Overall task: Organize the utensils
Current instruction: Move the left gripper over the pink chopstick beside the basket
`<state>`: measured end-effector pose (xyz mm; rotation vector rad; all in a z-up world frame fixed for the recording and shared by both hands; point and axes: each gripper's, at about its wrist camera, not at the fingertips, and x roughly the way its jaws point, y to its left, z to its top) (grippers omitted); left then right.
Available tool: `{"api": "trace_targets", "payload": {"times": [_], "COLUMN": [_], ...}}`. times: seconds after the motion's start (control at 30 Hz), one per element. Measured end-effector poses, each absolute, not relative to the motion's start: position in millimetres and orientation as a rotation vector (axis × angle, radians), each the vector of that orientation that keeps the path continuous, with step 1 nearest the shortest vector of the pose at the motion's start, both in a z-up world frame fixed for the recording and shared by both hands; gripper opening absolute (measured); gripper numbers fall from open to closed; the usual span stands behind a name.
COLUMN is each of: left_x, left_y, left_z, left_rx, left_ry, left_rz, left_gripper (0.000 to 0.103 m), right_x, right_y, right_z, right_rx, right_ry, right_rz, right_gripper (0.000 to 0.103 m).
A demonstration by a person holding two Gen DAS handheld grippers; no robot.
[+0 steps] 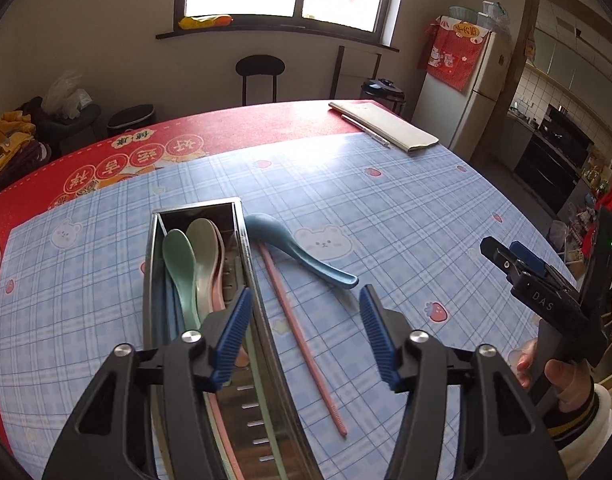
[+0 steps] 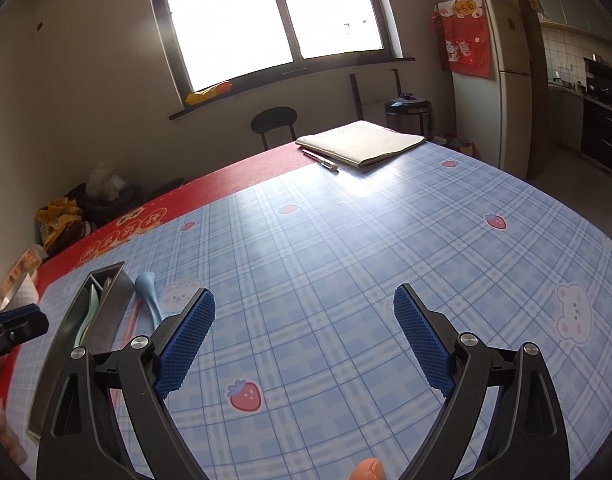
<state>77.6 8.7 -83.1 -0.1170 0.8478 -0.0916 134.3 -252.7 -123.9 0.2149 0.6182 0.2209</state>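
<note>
A metal utensil box is seen lying lengthwise on the counter, which is covered by a blue plaid cloth with bear and strawberry prints. Inside the box a green spoon, a pale green spoon and a pink one are stacked along its length. Just beside the box's right wall a blue spoon is laid on the cloth, bowl toward the window, and a pink chopstick is laid next to it, running toward the camera; the two appear to touch near the spoon's bowl. The left claw is held over the box's right wall and the chopstick, its jaws parted with nothing pinched between them. The right claw is spread wide over bare cloth, nothing between its pads; it is seen at the right edge of the left view, gripped by a hand in a striped cuff. At the far end of the counter a notebook and a pen are placed side by side. A fridge and a stool are seen behind.
</note>
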Motion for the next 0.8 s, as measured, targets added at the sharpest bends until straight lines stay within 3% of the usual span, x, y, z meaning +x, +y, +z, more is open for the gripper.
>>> {"api": "trace_targets", "payload": {"times": [0.1, 0.13, 0.43, 0.8], "left_x": [95, 99, 128, 139], "left_y": [-2, -6, -19, -33], "left_z": [-94, -97, -134, -148], "left_rx": [-0.136, -0.130, -0.156, 0.029], "left_ry": [0.926, 0.946, 1.094, 1.159], "left_rz": [-0.093, -0.079, 0.027, 0.229], "left_gripper": [0.019, 0.015, 0.014, 0.014], "right_x": [140, 141, 141, 143], "right_y": [-259, -261, -271, -282], "right_z": [-131, -133, -137, -142], "right_rx": [0.251, 0.271, 0.323, 0.413], "right_ry": [0.650, 0.662, 0.650, 0.645], "right_rz": [0.232, 0.237, 0.302, 0.364], "right_gripper": [0.088, 0.088, 0.088, 0.088]}}
